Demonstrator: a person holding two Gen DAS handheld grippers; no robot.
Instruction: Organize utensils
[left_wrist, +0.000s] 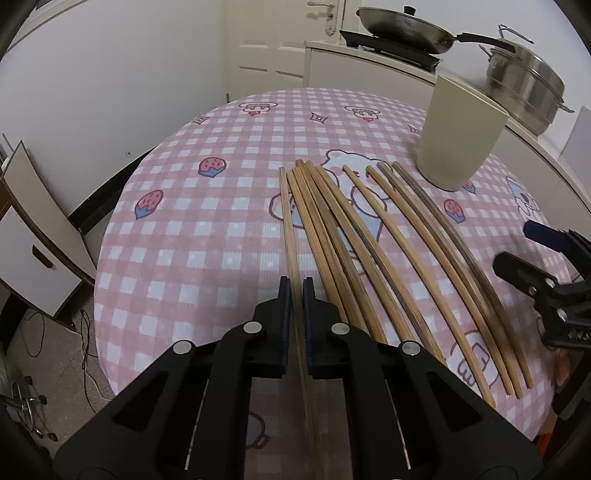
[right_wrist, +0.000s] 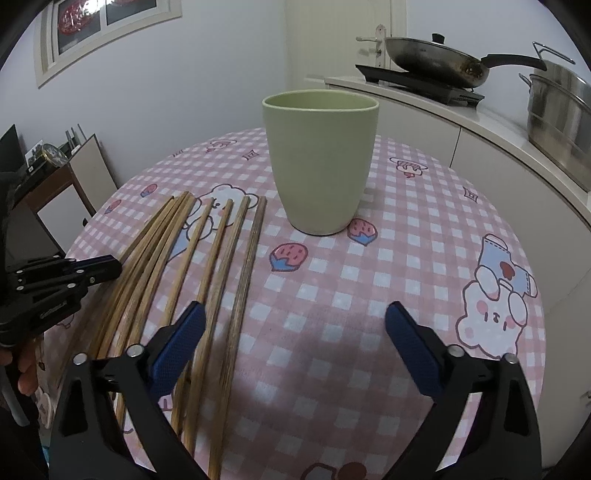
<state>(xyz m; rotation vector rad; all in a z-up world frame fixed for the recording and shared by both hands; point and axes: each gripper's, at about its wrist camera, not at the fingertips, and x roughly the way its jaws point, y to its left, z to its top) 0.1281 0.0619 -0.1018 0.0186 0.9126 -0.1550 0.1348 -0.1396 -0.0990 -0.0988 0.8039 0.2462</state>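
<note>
Left gripper (left_wrist: 297, 291): we see its fingers (left_wrist: 284, 295) clenched on the leftmost chopstick (left_wrist: 286, 206), which runs between the two blue pads and on under the gripper body.
Right gripper (right_wrist: 293, 321): its fingers (right_wrist: 184, 332) are released and spread wide, with nothing between them; the inner finger hangs over the right-hand sticks of the row.
Chopsticks (right_wrist: 218, 266): they lie side by side on the bench (left_wrist: 192, 236), a tight bundle on the left and a few looser ones to the right, tips pointing toward the cup.
Cup (right_wrist: 320, 162): it stands upright and seemingly empty just beyond the far tips of the row, well clear of both grippers.
Step in hand: we judge this as the pick of the first stick, bound for the cup.
Doing it well: we lift straight up so the held stick does not drag its neighbour, which lies very close (the bundle looks ready to roll), then tip the stick upright before lowering it inside the rim.
Materials: the sticks are slim wood or bamboo, long, smooth and varying in tone from pale to grey-brown, so they may swivel in a narrow grip.
Cup body: pale green, matte, tapering to a narrower base; a hard knock on the rim could topple it.
Bench cover: a soft pink checked cloth with cartoon prints.
</note>
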